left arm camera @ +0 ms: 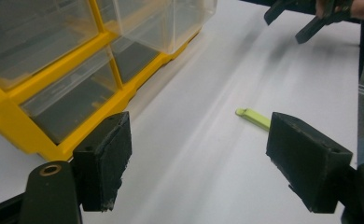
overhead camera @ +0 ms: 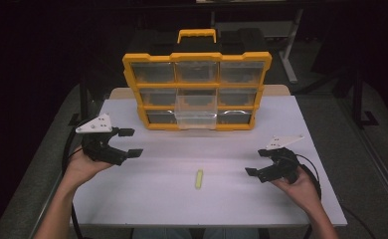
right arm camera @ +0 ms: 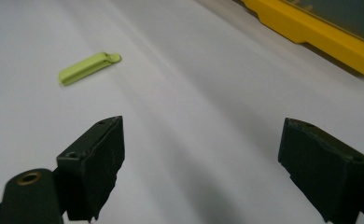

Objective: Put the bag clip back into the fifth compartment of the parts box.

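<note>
A small yellow-green clip point(overhead camera: 199, 179) lies flat on the white table point(overhead camera: 157, 199), a little in front of its middle; it appears too in the left gripper view point(left arm camera: 253, 118) and the right gripper view point(right arm camera: 88, 67). My left gripper point(overhead camera: 130, 143) hovers at the table's left side, jaws wide apart and empty point(left arm camera: 196, 158). Over at the right side my right gripper point(overhead camera: 256, 163) points toward the clip, open, nothing between its jaws point(right arm camera: 199, 163). Both grippers stand well apart from the clip.
A yellow organizer case point(overhead camera: 197, 92) with clear drawers stands upright at the table's back. Its lower middle drawer point(overhead camera: 196, 112) is pulled out and looks empty. A yellow carry handle point(overhead camera: 197, 35) tops the case. Dark floor surrounds the table.
</note>
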`<state>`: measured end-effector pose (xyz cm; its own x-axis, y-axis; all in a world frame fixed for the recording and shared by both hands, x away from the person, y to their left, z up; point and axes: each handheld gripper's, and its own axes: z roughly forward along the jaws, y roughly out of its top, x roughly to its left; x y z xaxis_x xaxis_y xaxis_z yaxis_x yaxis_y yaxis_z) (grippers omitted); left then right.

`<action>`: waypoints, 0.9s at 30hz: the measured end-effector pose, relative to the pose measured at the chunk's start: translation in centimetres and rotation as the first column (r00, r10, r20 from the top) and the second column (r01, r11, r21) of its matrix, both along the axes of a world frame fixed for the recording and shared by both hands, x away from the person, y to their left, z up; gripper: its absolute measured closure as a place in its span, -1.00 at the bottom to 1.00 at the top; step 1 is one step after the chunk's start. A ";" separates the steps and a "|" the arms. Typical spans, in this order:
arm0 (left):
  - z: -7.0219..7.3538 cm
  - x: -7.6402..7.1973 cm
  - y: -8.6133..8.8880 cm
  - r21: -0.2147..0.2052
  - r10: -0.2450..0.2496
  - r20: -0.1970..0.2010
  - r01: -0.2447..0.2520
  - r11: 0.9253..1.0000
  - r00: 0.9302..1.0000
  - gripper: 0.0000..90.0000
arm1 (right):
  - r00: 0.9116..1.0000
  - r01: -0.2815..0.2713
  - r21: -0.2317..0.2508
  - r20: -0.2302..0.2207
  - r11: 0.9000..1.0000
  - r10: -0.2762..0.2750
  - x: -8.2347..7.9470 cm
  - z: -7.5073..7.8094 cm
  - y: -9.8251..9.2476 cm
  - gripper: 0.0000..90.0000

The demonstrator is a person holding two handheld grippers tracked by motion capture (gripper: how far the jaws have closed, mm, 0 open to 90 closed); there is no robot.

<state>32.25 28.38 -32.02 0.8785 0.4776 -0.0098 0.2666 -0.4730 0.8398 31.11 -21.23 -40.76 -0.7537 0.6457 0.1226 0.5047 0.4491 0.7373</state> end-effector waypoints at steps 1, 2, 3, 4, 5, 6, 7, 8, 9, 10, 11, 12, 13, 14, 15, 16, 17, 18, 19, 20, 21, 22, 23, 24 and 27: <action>0.0 0.0 0.0 0.000 0.000 0.000 0.000 1.000 1.000 -0.50 | 1.000 -0.004 0.000 -0.001 1.000 0.004 0.0 0.2 0.2 -0.70; -0.1 0.0 0.1 0.002 -0.002 -0.002 0.002 1.000 1.000 -0.50 | 1.000 -0.004 0.000 -0.001 1.000 0.004 0.0 0.2 0.2 -0.70; -0.4 -0.1 0.1 0.001 0.006 -0.007 -0.006 1.000 1.000 -0.51 | 1.000 -0.020 -0.002 0.005 1.000 0.020 -0.2 0.6 0.8 -0.70; -0.5 -0.2 0.2 -0.009 0.009 -0.009 -0.009 1.000 1.000 -0.51 | 1.000 -0.028 -0.005 0.011 1.000 0.028 -0.2 0.6 0.9 -0.70; -0.6 -0.2 0.3 -0.010 0.010 -0.010 -0.010 1.000 1.000 -0.51 | 0.999 -0.032 -0.007 0.009 0.999 0.032 -0.2 0.8 1.2 -0.70; -0.7 -0.3 0.3 -0.014 0.011 -0.011 -0.011 1.000 1.000 -0.51 | 0.999 -0.036 -0.005 0.007 0.999 0.036 -0.3 0.9 1.4 -0.70; -0.8 -0.4 0.3 -0.018 0.014 -0.009 -0.014 1.000 1.000 -0.51 | 0.999 -0.038 -0.003 0.003 0.999 0.038 -0.3 0.9 1.6 -0.70; -1.0 -0.6 0.3 -0.013 0.014 -0.007 -0.014 1.000 1.000 -0.51 | 0.999 -0.046 -0.004 0.010 0.999 0.046 -0.2 1.0 1.7 -0.70; -1.1 -0.7 0.3 -0.014 0.020 -0.010 -0.020 1.000 1.000 -0.51 | 0.999 -0.047 -0.002 0.002 0.999 0.047 -0.2 1.0 1.9 -0.70; -1.2 -0.8 0.3 -0.015 0.020 -0.008 -0.020 1.000 1.000 -0.51 | 0.999 -0.051 -0.001 0.000 0.999 0.051 -0.2 1.1 2.0 -0.70; -1.3 -1.0 0.4 -0.024 0.021 -0.009 -0.021 0.999 1.000 -0.51 | 0.999 -0.049 -0.001 -0.007 0.999 0.049 -0.2 1.1 2.2 -0.70; -1.5 -1.2 0.4 -0.043 0.022 -0.010 -0.023 0.999 1.000 -0.51 | 0.999 -0.053 -0.004 -0.002 0.999 0.053 -0.1 1.1 2.3 -0.70; -1.6 -1.3 0.4 -0.043 0.024 -0.009 -0.024 0.999 1.000 -0.51 | 0.998 -0.055 -0.001 -0.005 0.998 0.055 0.0 1.2 2.5 -0.70; -1.8 -1.4 0.3 -0.043 0.026 -0.007 -0.027 0.999 1.000 -0.51 | 0.998 -0.061 -0.002 -0.004 0.998 0.061 0.0 1.2 2.5 -0.70; -1.9 -1.5 0.2 -0.045 0.029 -0.010 -0.029 0.999 1.000 -0.51 | 0.998 -0.062 -0.002 -0.006 0.998 0.062 0.0 1.3 2.7 -0.70; -2.0 -1.6 0.2 -0.043 0.029 -0.009 -0.029 0.999 1.000 -0.51 | 0.998 -0.068 -0.005 -0.004 0.998 0.068 0.1 1.3 2.9 -0.70; -2.0 -1.6 0.2 -0.043 0.029 -0.009 -0.029 0.999 1.000 -0.51 | 0.998 -0.068 -0.005 -0.004 0.998 0.068 0.1 1.3 2.9 -0.70; -2.2 -1.7 0.0 -0.048 0.031 -0.008 -0.032 0.998 0.999 -0.51 | 0.997 -0.071 -0.001 -0.009 0.998 0.071 0.1 1.4 3.1 -0.70; -2.3 -1.8 0.0 -0.049 0.031 -0.011 -0.032 0.998 0.999 -0.51 | 0.997 -0.075 -0.001 -0.005 0.997 0.075 0.1 1.5 3.2 -0.70; -2.4 -1.8 -0.1 -0.043 0.031 -0.008 -0.032 0.999 0.999 -0.51 | 0.997 -0.072 0.001 -0.014 0.997 0.072 0.1 1.5 3.3 -0.70; -2.5 -1.9 -0.2 -0.043 0.035 -0.004 -0.035 0.998 0.999 -0.51 | 0.997 -0.073 0.002 -0.015 0.997 0.073 0.1 1.6 3.5 -0.70; -2.6 -1.9 -0.2 -0.032 0.032 -0.003 -0.032 0.999 0.999 -0.51 | 0.997 -0.078 0.001 -0.014 0.997 0.078 0.2 1.7 3.6 -0.70; -2.7 -1.9 -0.2 -0.030 0.033 -0.005 -0.033 0.999 0.999 -0.51 | 0.997 -0.080 0.002 -0.016 0.997 0.080 0.2 1.7 3.7 -0.70; -2.9 -2.0 -0.2 -0.033 0.035 -0.005 -0.035 0.999 0.999 -0.51 | 0.996 -0.082 0.006 -0.025 0.997 0.082 0.2 1.8 3.9 -0.70; -3.2 -2.1 -0.2 -0.037 0.039 -0.007 -0.039 0.999 0.999 -0.52 | 0.995 -0.097 0.003 -0.019 0.995 0.097 0.3 1.8 4.3 -0.70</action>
<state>30.11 28.14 -35.26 0.8590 0.5109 -0.0336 0.2895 -0.4305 0.8549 31.40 -16.94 -38.96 -0.8103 0.5695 0.1383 0.4726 0.4953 0.7290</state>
